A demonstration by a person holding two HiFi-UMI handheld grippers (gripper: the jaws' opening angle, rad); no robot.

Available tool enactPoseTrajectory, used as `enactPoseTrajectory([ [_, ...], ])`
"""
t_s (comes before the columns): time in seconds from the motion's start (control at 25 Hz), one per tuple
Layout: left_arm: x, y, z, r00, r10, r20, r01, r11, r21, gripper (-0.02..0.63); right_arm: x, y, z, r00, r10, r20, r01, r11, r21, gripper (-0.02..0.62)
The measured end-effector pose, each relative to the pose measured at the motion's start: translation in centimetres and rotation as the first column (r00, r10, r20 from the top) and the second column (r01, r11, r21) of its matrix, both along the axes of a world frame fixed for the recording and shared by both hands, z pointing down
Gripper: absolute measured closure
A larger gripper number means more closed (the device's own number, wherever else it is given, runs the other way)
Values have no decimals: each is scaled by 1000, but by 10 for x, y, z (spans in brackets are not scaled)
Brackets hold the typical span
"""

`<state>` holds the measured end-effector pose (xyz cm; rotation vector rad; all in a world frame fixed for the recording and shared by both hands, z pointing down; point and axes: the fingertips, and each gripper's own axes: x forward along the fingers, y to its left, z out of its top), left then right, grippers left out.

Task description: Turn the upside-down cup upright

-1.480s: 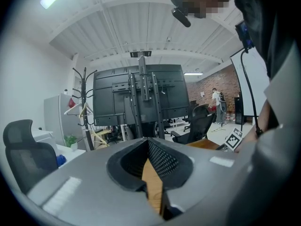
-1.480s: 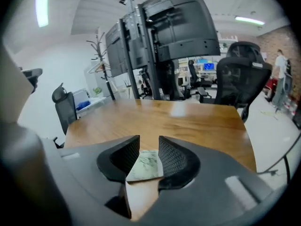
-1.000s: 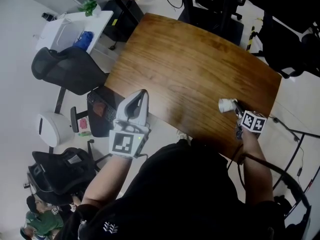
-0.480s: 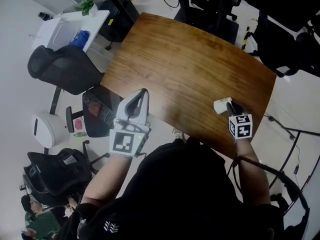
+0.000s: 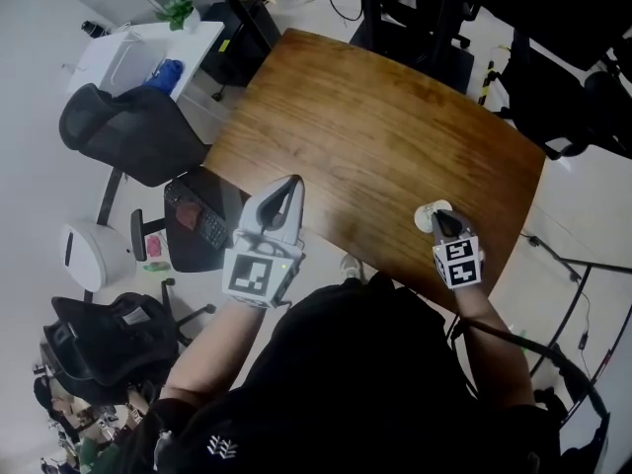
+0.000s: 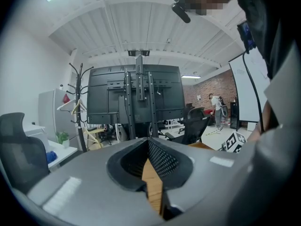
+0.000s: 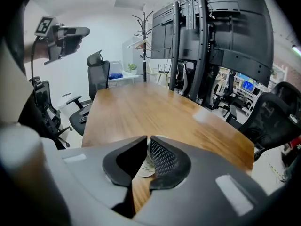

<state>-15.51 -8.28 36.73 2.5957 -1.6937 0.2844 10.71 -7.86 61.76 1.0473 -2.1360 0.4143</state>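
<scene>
A small white paper cup [image 5: 430, 214] sits near the front right edge of the brown wooden table [image 5: 375, 136], showing a round end from above. I cannot tell which end is up. My right gripper [image 5: 439, 223] reaches down onto it from the near side. Its jaws are closing, and the cup [image 7: 142, 167] fills the narrow slit between the pads. My left gripper [image 5: 287, 188] hovers over the table's front left edge, pointing about level. It is shut with nothing in it, and in the left gripper view [image 6: 148, 144] only wood shows through the slit.
The table's edge runs just right of the cup, with floor beyond. A black office chair [image 5: 133, 131], a white side desk [image 5: 128, 57] and a keyboard [image 5: 197, 223] stand to the left. Black monitor stands [image 7: 211, 41] and more chairs line the far side.
My right gripper has moved left and nearer to me and has rolled. The cup, lying sideways at its tips before, now shows a round end from above. The left gripper has stayed put.
</scene>
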Motion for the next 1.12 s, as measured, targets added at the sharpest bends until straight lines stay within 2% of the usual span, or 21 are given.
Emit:
enactPoseTrajectory([
  [0.32, 10, -11, 12, 999, 32, -10, -32, 999, -11, 606, -18, 12, 17, 1000, 19, 10, -19, 1000, -6, 584],
  [0.48, 17, -14, 17, 998, 69, -10, -69, 997, -18, 606, -13, 8, 19, 992, 97, 77, -95, 995, -36, 583],
  [0.6, 19, -19, 18, 996, 89, -18, -89, 996, -19, 606, -14, 7, 13, 988, 98, 120, -93, 995, -47, 567],
  [0.72, 19, -24, 19, 994, 111, -20, -112, 994, -19, 606, -13, 8, -3, 981, 104, 162, -105, 994, -1, 526],
  [0.88, 18, -31, 21, 991, 130, -19, -130, 991, -22, 606, 16, 1, -20, 962, 210, 175, -226, 971, 76, 512],
  [1.0, 19, -38, 18, 990, 138, -24, -138, 990, -18, 606, 38, -7, -6, 935, 302, 184, -310, 951, 12, 479],
  [1.12, 20, -39, 14, 988, 151, -14, -151, 988, -12, 606, 48, -10, 11, 870, 409, 275, -391, 913, -120, 486],
])
